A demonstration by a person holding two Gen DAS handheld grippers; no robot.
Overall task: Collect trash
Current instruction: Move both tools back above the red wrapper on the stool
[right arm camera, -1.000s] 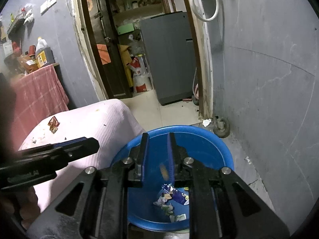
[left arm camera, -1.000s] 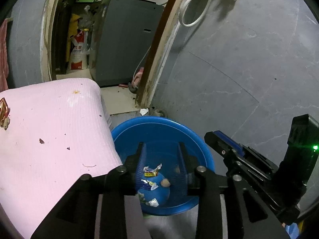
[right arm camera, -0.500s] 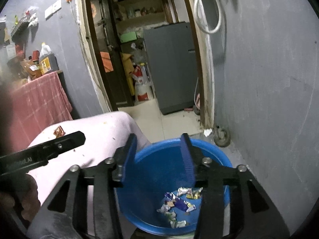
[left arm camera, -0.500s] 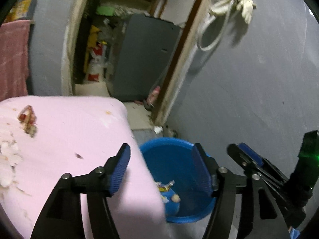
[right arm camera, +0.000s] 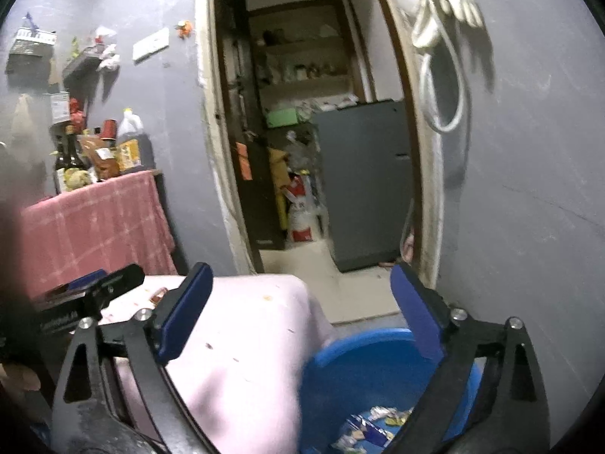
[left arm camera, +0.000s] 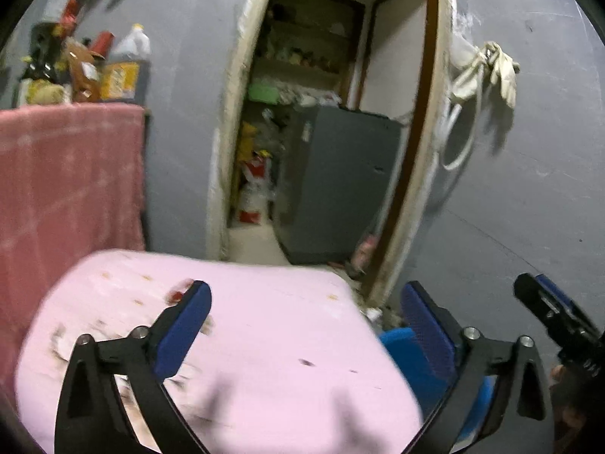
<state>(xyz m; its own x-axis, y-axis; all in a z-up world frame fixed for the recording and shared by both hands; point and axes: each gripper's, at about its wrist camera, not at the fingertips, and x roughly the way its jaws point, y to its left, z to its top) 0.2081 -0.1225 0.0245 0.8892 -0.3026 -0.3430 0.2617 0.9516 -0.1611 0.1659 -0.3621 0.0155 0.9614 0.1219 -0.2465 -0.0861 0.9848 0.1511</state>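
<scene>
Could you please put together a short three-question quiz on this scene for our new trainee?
1. True or false: both the left gripper and the right gripper are open and empty.
2. What already lies in the blue basin?
A. wrappers
B. bottles
C. nothing
3. Fill in: the gloves hang on the wall beside the ____.

Key
1. True
2. A
3. Doorway

My finger pads [right arm camera: 185, 312] are blue on black arms; beside the blue basin [right arm camera: 378, 370], a pale pink sheet [right arm camera: 242, 340]; behind it, red-checked cloth [right arm camera: 94, 223].
</scene>
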